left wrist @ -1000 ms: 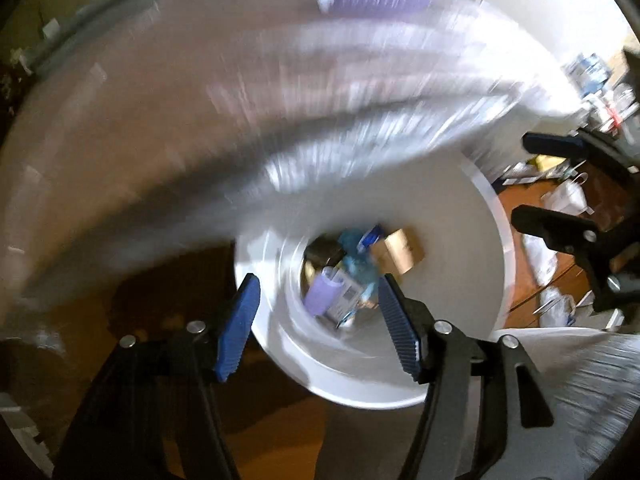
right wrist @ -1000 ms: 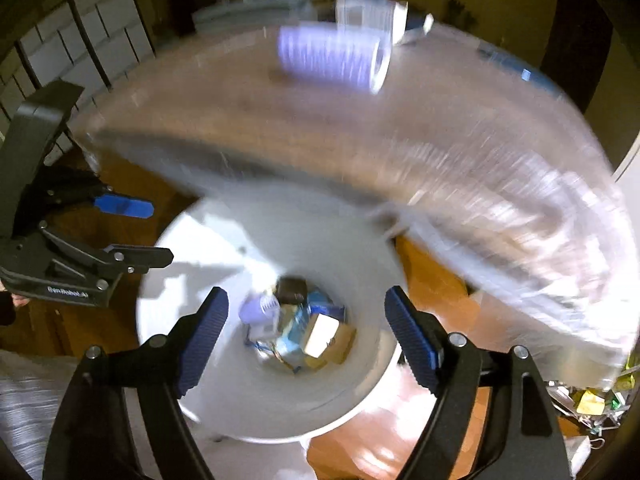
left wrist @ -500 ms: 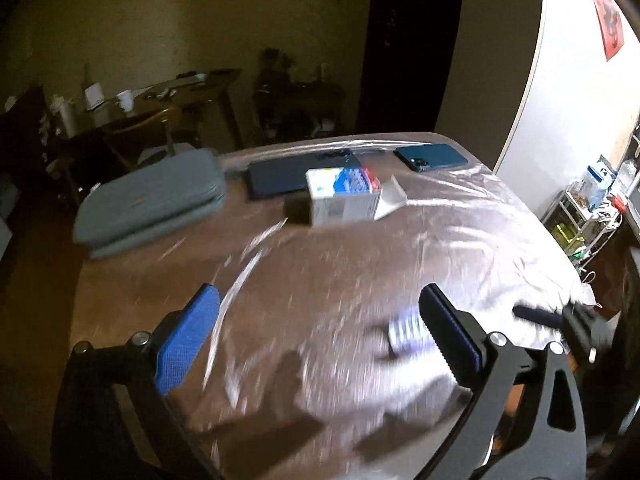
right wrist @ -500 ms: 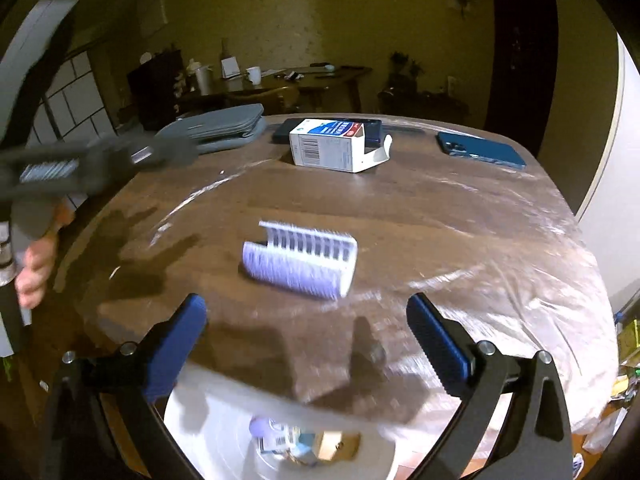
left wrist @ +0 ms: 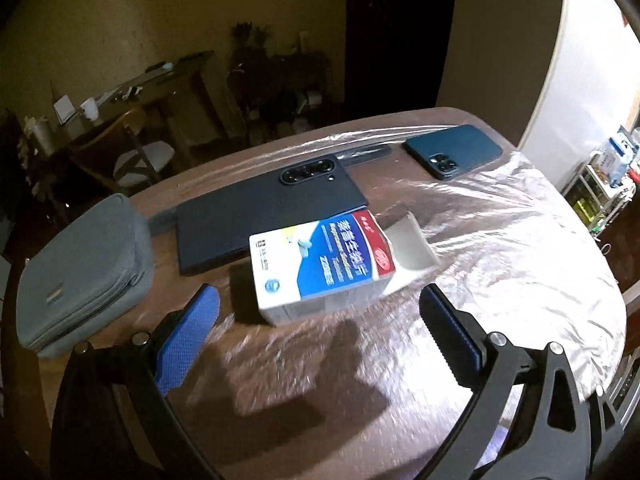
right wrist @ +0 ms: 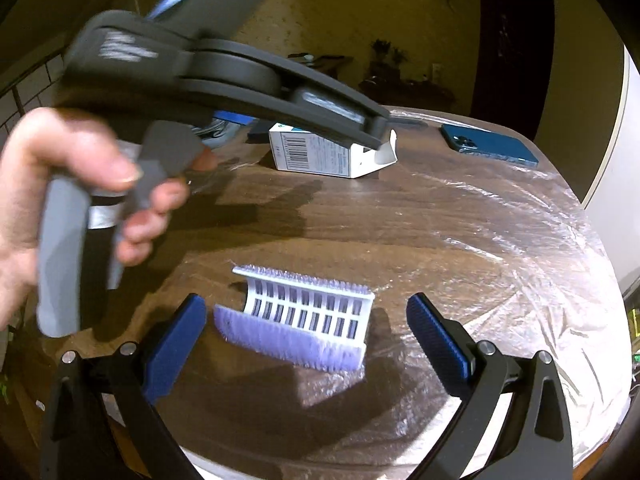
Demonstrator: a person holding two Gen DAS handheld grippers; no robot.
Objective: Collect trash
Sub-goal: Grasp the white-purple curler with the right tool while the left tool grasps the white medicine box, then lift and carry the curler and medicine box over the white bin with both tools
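A white, blue and red medicine box (left wrist: 324, 266) with an open end flap lies on the plastic-covered table (left wrist: 500, 280). My left gripper (left wrist: 316, 312) hangs open just in front of it, nothing between its fingers. In the right wrist view a white and purple hair roller (right wrist: 300, 328) lies near the table's front edge. My right gripper (right wrist: 306, 316) is open around it, pads apart from it. The same box (right wrist: 316, 152) shows farther back, partly hidden by the left gripper's body and the hand (right wrist: 60, 184) holding it.
A large dark phone (left wrist: 268, 216) lies right behind the box, a blue phone (left wrist: 454, 156) at the far right, a grey zip pouch (left wrist: 84, 276) at the left. A chair and desk stand beyond the table. A shelf with clutter is at the right.
Both grippers left the white bin and swung up over the table, their jaws wider. The left one has come up to the box, the right one to the roller.
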